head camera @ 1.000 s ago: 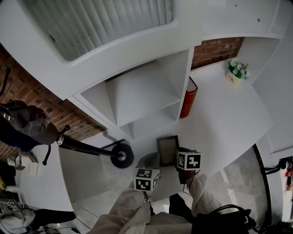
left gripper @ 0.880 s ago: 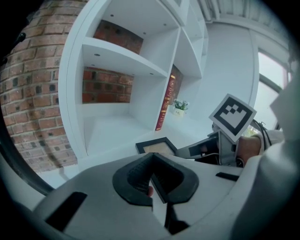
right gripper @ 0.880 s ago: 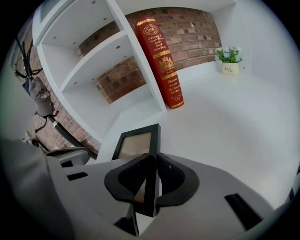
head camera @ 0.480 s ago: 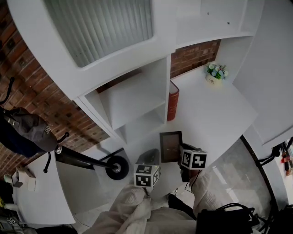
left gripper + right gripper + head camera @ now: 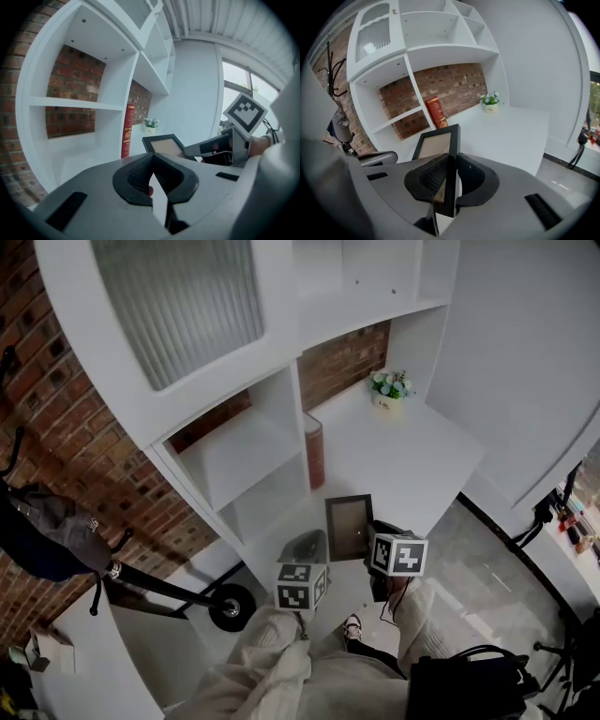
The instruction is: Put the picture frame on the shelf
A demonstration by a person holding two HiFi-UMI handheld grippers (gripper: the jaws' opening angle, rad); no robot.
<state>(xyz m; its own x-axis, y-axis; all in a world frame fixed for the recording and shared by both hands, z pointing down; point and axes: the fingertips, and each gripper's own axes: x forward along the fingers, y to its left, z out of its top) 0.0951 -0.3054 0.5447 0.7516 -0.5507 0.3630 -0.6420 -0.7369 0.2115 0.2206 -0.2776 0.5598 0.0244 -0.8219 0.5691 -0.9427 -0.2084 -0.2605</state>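
Your right gripper [image 5: 451,159] is clamped on the picture frame [image 5: 438,143] - both jaws press against 1 black side rail, and the frame stands edge-on between them with its tan panel turned toward the left. In the head view the right gripper [image 5: 373,538] holds the picture frame [image 5: 349,526] in the air, over the near edge of the white ledge [image 5: 422,460] and not resting on any surface.

Your left gripper [image 5: 153,157] has its jaws brought together with nothing between them. In the head view the left gripper [image 5: 307,545] sits just beside the frame, on its left, apart from it.

Beyond the frame stands the white shelf unit [image 5: 234,442] with 2 open compartments stacked at its left side. A red book [image 5: 315,451] stands upright against the divider of that unit, at the back of the ledge. A small flower pot [image 5: 387,388] stands farther along the ledge, well apart from the book, in front of the brick wall [image 5: 342,357] - both also show in the right gripper view, red book [image 5: 437,112] and flower pot [image 5: 490,102].
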